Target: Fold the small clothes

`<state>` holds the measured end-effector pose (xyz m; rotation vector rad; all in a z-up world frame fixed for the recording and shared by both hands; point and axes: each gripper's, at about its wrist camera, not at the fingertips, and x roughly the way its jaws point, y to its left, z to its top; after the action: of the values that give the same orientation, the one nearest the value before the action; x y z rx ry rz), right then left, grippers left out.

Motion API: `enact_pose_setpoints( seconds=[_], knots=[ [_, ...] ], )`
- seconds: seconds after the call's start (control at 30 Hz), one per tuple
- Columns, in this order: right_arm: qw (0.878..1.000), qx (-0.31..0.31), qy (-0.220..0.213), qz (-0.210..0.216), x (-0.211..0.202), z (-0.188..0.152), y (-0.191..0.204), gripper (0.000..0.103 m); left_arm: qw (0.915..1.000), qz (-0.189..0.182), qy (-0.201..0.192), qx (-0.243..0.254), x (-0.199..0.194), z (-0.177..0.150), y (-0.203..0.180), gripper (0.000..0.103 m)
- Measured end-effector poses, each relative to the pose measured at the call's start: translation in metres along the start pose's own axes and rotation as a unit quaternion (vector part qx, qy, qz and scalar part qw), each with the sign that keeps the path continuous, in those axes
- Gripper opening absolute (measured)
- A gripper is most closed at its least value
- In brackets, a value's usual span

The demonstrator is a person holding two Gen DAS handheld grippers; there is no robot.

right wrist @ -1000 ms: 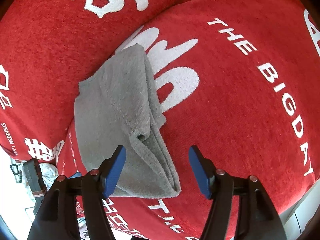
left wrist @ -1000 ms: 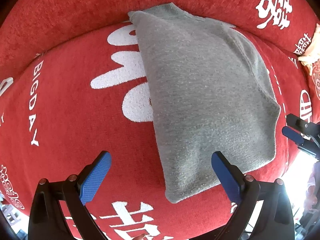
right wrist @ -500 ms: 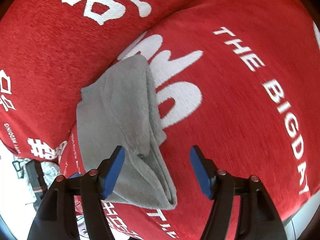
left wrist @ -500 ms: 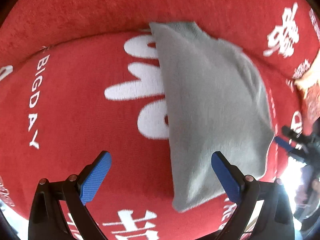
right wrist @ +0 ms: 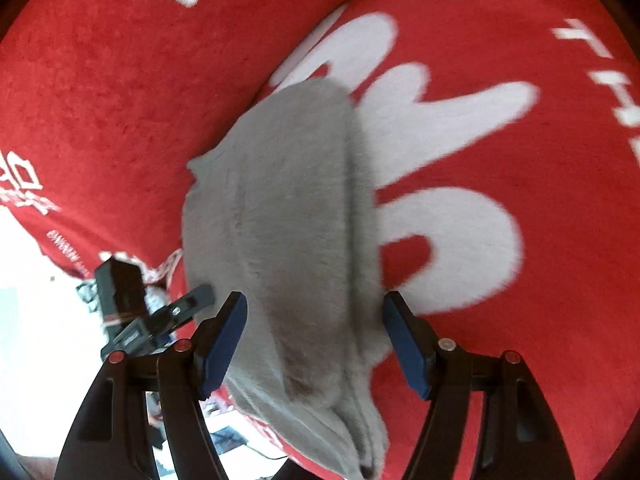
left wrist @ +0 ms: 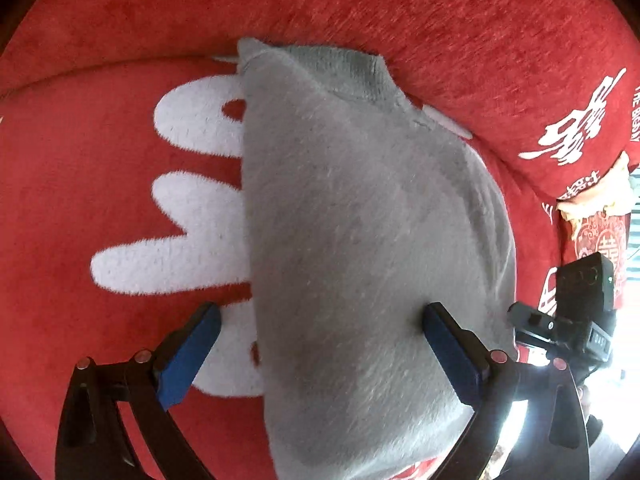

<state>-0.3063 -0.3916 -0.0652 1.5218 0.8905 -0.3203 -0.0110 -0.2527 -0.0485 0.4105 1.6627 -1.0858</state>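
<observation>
Between the spread blue pads of the left gripper lies the near part of a grey folded sweater, its ribbed collar at the far end, up against the seam where the red seat cushion meets the red back cushion. The left gripper's jaws stand wide apart: the right-hand pad sits over the grey knit, and the left-hand pad hangs over the red cover beside the sweater's straight folded edge, apart from the cloth. Whether the right-hand pad touches the knit cannot be told. Large white lettering on the seat cushion runs out from under the sweater on that gripper's left side.

Seen from the right wrist, the right gripper also straddles the sweater with its jaws apart; they have just been opening, with the sweater's layered near end between them and neither pad pressing on it. The folded layers show as stacked edges just below and to the right of its middle. White lettering lies off to its right on the seat cushion.

Each gripper appears in the other's view: the right one at the far right edge of the left view, the left one low at the left of the right view, both blurred.
</observation>
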Motion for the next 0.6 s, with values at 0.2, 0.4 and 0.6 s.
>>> enact_pose_setpoints(
  seconds=[0.2, 0.4, 0.6],
  knots=[
    [1.0, -0.027, 0.006, 0.013, 0.021, 0.012, 0.017, 0.079, 0.9997, 0.005, 0.011, 0.021, 0.018, 0.008, -0.028, 0.1],
    [1.0, 0.002, 0.002, 0.021, 0.024, 0.006, 0.013, 0.038, 0.9994, 0.007, -0.026, 0.021, 0.007, 0.0, -0.036, 0.061],
    [0.998, 0.001, -0.011, 0.067, 0.017, -0.008, 0.038, 0.035, 0.998, -0.045, -0.044, 0.009, -0.024, -0.011, -0.027, 0.044]
  ],
)
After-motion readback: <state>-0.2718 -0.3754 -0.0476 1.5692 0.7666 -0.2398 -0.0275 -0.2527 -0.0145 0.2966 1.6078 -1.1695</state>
